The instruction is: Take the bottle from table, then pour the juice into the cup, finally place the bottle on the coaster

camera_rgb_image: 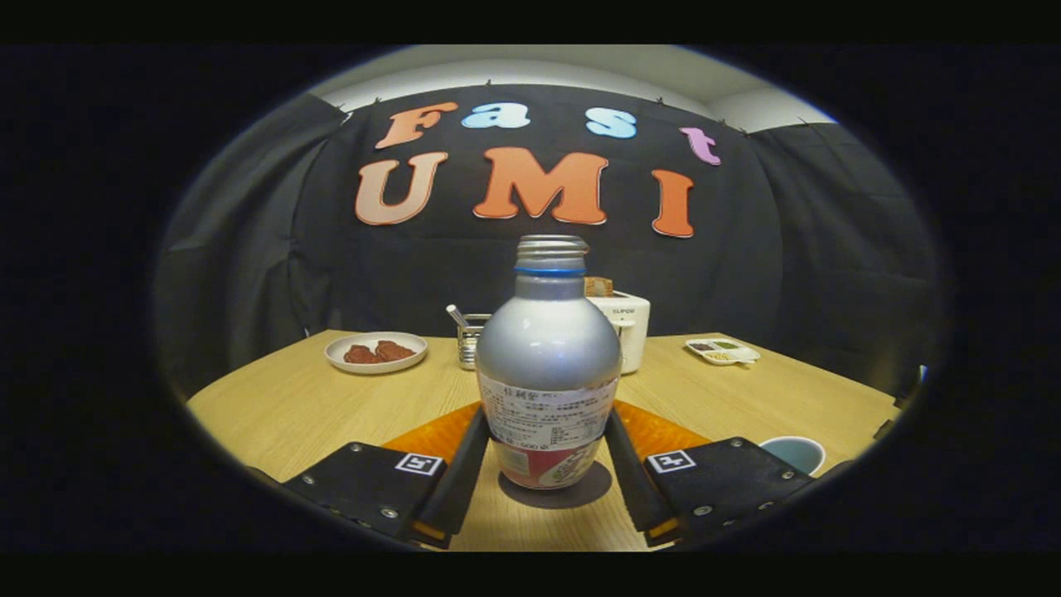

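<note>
A wooden table (282,406) carries a white plate (375,351) holding two reddish-brown pieces of food (379,351). A metal holder (471,340) with a utensil stands near its middle, just beside a white toaster (627,325) with bread (598,286). A divided white dish (722,351) sits well apart.

Silver bottle (548,348), orange coaster (431,433), teal cup (794,452)

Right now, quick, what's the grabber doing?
Gripper: fingers pressed on both sides of the uncapped silver metal bottle, holding it upright.
</note>
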